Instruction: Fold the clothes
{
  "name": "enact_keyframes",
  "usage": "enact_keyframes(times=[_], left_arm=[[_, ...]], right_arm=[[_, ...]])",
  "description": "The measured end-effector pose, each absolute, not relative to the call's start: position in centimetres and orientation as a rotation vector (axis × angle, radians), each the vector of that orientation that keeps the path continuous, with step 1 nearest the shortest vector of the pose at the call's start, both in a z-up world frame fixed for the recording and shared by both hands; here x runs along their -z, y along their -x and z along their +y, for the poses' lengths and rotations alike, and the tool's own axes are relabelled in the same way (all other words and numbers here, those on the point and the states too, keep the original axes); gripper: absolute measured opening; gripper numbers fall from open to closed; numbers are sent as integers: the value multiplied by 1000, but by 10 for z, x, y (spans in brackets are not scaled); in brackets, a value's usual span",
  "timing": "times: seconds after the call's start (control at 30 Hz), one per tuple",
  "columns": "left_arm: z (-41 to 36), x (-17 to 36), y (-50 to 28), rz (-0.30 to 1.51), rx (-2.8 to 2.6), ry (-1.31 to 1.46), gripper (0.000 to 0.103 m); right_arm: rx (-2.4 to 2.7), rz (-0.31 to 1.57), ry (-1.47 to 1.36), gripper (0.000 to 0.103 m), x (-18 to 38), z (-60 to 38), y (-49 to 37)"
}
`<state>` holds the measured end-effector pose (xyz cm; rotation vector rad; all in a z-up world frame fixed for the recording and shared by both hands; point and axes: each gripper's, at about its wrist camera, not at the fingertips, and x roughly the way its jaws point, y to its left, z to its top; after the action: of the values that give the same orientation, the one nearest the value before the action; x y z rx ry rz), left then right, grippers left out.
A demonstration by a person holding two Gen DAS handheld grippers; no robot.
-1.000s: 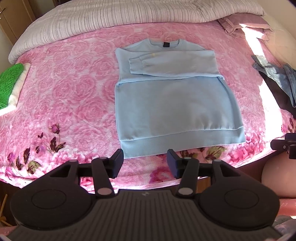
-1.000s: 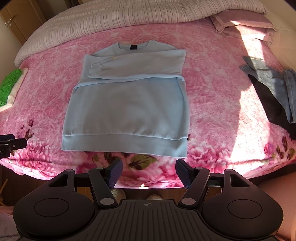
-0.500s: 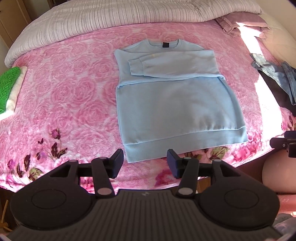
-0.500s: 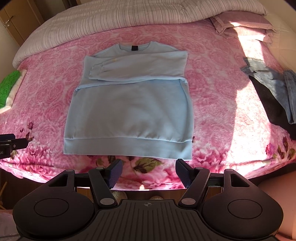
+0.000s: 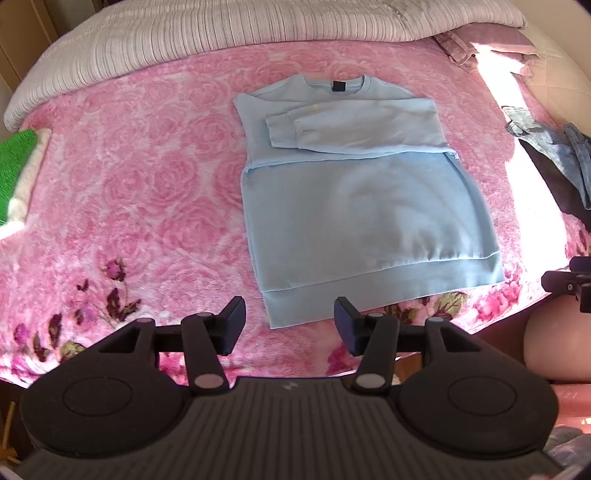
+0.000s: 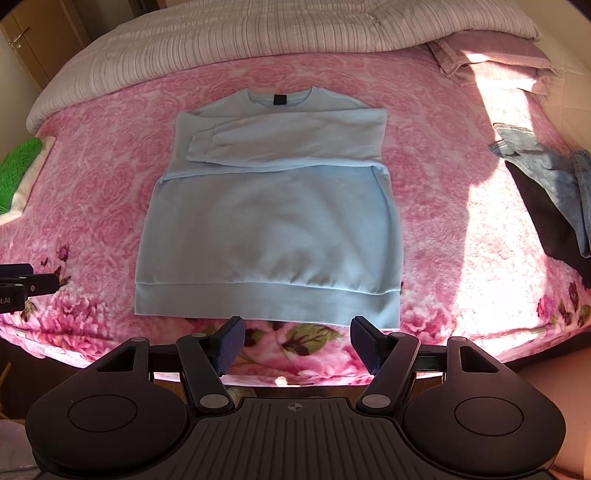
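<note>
My left black plastic two-finger gripper (image 5: 290,326): ribbed grey base, round black side discs, silver pivot pins, dark blue pads. My right black plastic two-finger gripper (image 6: 297,343): identical, crosshair mark.

A bed covered by a pink rose-patterned blanket (image 6: 92,192) fills both views. At frame centre a light blue sweatshirt (image 6: 269,229) lies flat on it, sleeves folded across the chest, collar toward the top. A grey striped quilt (image 6: 258,33) spans the top edge. A green cloth (image 6: 16,170) sits at left; jeans (image 6: 546,173) over a dark garment (image 6: 543,225) at right; a folded mauve cloth (image 6: 491,55) upper right.
</note>
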<state>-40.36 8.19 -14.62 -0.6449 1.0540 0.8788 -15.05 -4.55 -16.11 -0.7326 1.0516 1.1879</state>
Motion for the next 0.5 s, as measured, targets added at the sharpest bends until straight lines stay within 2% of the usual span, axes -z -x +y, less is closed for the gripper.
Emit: enact_keyframes(times=[0.37,0.5], left_arm=[[108,182,429,946,-889,835,48],[114,202,432,915,-927,908,45]], right_arm=[[-1037,1098,622,67,178,-57,81],[-1040,1134,622,67,193,-52,48]])
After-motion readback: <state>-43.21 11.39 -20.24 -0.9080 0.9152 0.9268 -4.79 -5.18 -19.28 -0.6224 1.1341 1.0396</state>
